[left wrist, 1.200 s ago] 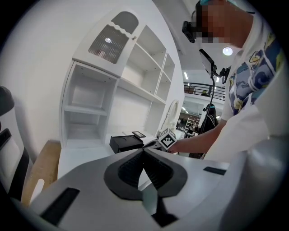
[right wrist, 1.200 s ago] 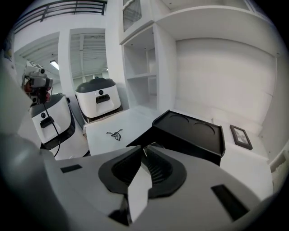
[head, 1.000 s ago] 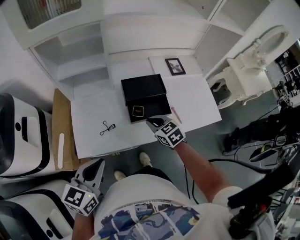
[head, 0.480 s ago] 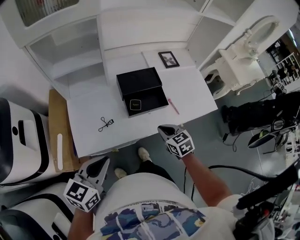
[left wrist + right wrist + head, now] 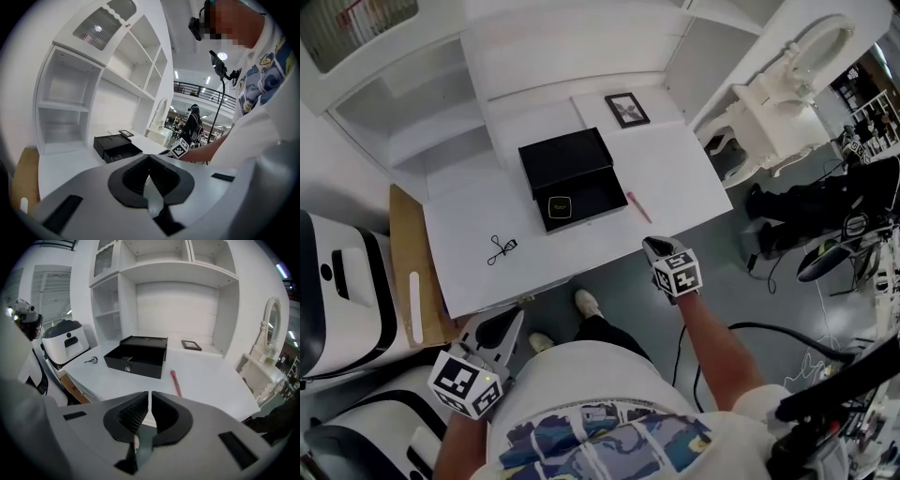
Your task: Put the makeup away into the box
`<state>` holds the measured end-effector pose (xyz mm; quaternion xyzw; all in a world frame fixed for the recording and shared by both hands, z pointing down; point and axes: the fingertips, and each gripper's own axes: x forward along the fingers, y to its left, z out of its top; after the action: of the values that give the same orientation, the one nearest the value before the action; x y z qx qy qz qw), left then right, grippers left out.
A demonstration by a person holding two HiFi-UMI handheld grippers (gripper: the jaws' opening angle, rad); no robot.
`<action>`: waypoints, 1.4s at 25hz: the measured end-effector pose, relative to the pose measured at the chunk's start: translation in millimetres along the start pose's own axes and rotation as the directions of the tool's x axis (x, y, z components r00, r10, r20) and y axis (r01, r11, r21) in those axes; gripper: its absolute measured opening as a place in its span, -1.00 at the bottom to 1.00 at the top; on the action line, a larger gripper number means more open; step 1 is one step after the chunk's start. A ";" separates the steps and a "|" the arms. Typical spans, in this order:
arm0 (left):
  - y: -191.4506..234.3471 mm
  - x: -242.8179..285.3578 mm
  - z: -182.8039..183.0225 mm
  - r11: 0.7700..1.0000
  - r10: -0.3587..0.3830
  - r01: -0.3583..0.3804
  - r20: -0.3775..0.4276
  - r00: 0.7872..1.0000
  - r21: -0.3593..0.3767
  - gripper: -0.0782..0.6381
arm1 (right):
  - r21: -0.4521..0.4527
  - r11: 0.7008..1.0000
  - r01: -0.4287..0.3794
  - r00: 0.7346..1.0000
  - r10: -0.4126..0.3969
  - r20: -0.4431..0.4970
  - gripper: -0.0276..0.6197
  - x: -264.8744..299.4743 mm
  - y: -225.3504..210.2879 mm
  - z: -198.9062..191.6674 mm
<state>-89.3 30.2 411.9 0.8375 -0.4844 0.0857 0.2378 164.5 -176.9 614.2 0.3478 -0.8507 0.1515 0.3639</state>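
Pink makeup stick (image 5: 636,207) lies flat on the white worktop (image 5: 684,173), centre-right of the head view, just beside the right side of the black box (image 5: 572,178) and apart from it. The box is open, with a small dark compact (image 5: 560,203) inside the lower half. An eyelash curler (image 5: 499,249) sits left of the box, well apart from it. A picture frame (image 5: 627,109) lies up-frame, near the back of the worktop.

Right tongs (image 5: 655,247) are below the stick in the frame, off the worktop's near edge and over the floor, touching nothing. In the right gripper view we see the stick straight ahead past the tips and the box to the upper left. The pads are drawn together to a thin slit with nothing between them.

Left tongs (image 5: 504,328) are in the lower left of the head view, close to the body, below the worktop edge and well apart from all the makeup. The pads meet and hold nothing.

The right forearm reaches up from the lower right, its tongs angled down toward the worktop. The left forearm is tucked in, its tongs pointing up-frame at a shallow tilt.
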 end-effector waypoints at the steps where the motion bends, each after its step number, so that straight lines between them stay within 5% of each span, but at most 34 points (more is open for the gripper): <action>1: -0.3 2.3 0.6 1.000 0.004 -0.004 -0.004 1.000 0.000 -0.74 | 0.003 1.000 0.002 1.000 -0.002 -0.004 -0.82 3.5 -6.6 -1.1; 13: -1.6 55.0 26.1 0.996 0.088 -0.089 -0.032 0.996 -0.012 -0.74 | -0.018 0.999 -0.033 0.998 0.032 -0.055 -0.55 61.4 -66.5 5.8; 35: -5.6 92.8 38.1 0.982 0.186 -0.188 -0.070 0.980 -0.020 -0.74 | -0.027 0.993 -0.116 0.988 0.113 -0.110 -0.72 112.7 -71.3 10.5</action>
<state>-39.9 -57.3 411.6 0.7816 -0.5538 0.1296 0.2561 153.5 -287.3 688.9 0.2837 -0.8507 0.1767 0.4057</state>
